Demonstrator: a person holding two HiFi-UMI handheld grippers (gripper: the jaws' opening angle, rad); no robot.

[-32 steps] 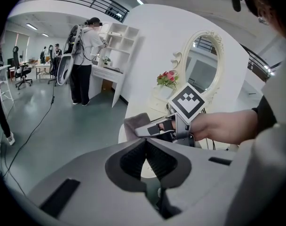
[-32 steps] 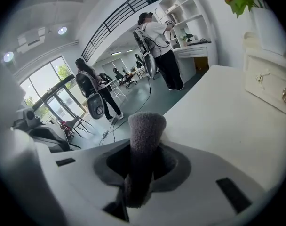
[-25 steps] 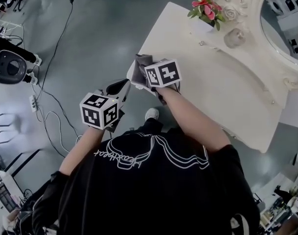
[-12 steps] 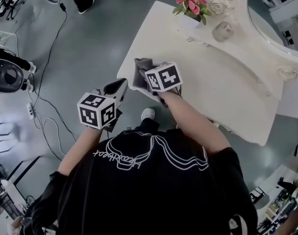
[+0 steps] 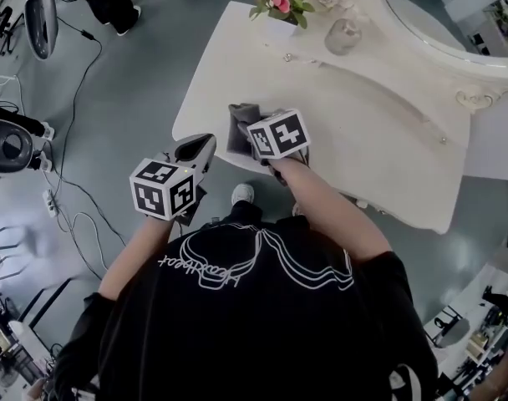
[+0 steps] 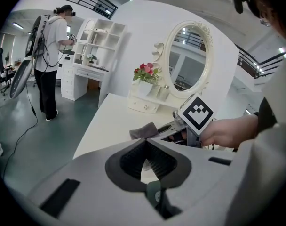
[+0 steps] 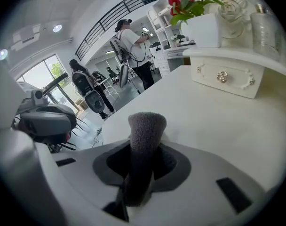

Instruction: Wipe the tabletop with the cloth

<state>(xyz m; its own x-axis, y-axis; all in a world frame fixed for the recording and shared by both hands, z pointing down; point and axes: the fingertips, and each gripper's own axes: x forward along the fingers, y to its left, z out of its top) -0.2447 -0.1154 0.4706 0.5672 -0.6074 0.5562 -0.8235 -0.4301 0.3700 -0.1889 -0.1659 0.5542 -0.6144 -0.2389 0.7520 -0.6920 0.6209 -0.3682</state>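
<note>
A grey cloth (image 7: 146, 126) is clamped between the right gripper's (image 7: 142, 163) jaws, sticking out beyond them at the edge of the white tabletop (image 5: 379, 132). The left gripper's (image 6: 144, 144) jaws are pressed together on nothing.

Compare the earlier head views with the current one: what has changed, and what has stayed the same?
The right gripper has slid the cloth along the tabletop by its near edge, rightward away from the left corner. Its jaws stay shut on the cloth. The left gripper stays off the table beside it, jaws shut and empty.
</note>
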